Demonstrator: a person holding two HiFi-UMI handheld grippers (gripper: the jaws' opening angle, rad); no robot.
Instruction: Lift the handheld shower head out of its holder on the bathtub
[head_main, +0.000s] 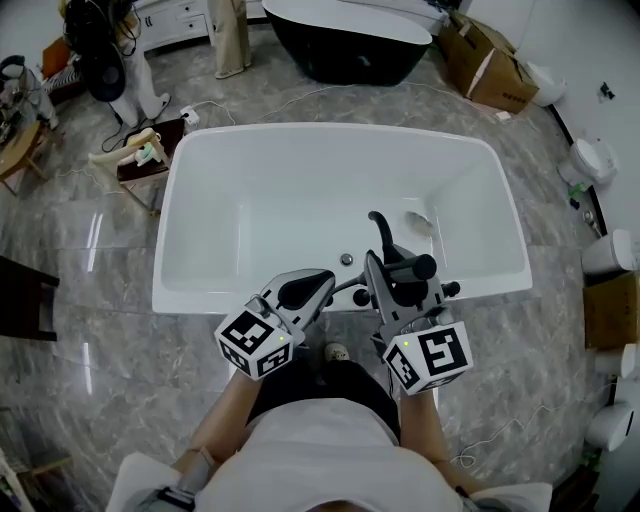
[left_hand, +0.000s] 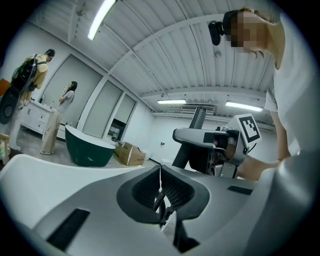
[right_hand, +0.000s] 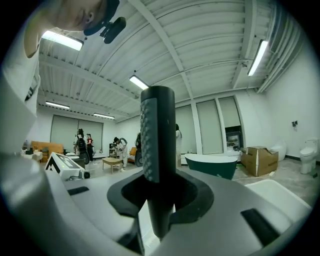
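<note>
The black handheld shower head (head_main: 412, 268) is up over the near rim of the white bathtub (head_main: 200, 290), beside the curved black tap (head_main: 380, 230). My right gripper (head_main: 392, 272) is shut on its handle. In the right gripper view the ribbed black handle (right_hand: 157, 125) stands upright between the jaws of the right gripper (right_hand: 157, 185). My left gripper (head_main: 326, 283) is to its left at about the same height. Its jaws (left_hand: 160, 172) meet on a thin braided shower hose (left_hand: 159, 199). The left gripper view also shows the shower head (left_hand: 197, 136) held in the right gripper.
A dark freestanding tub (head_main: 345, 40) stands behind the white one, with cardboard boxes (head_main: 490, 65) at its right. Toilets (head_main: 592, 160) line the right wall. A small table (head_main: 150, 155) with items sits at the tub's left end. People stand far off (left_hand: 67, 95).
</note>
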